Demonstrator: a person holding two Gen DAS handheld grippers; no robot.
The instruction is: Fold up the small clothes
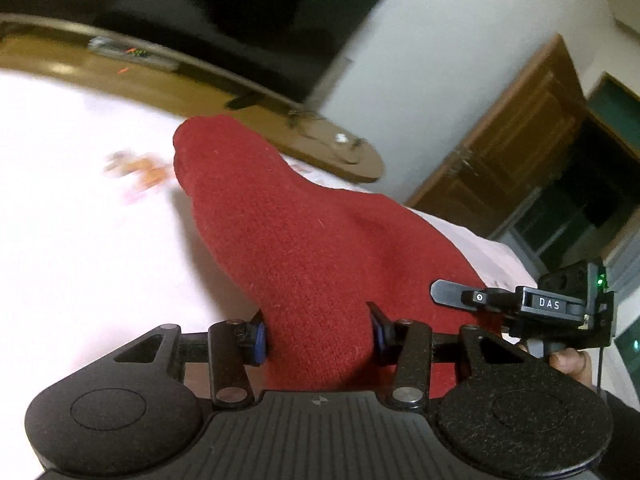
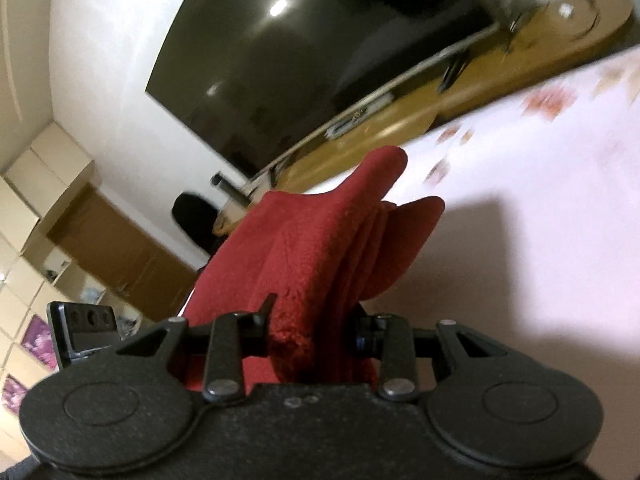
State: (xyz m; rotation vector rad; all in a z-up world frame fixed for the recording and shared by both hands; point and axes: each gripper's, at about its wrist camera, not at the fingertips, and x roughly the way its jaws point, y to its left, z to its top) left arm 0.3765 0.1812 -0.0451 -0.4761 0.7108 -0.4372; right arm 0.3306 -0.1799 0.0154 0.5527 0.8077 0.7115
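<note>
Red knit garment (image 1: 304, 248) in both grippers

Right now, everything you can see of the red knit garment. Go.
The red knit garment looks like soft, fuzzy, dark red wool. It is bunched and lifted above the white floral sheet, not lying flat. The left gripper clamps one thick bundle of it; the right gripper clamps another, where several folded layers fan out. Loose ends droop forward past both. What kind of garment it is cannot be told.
</note>
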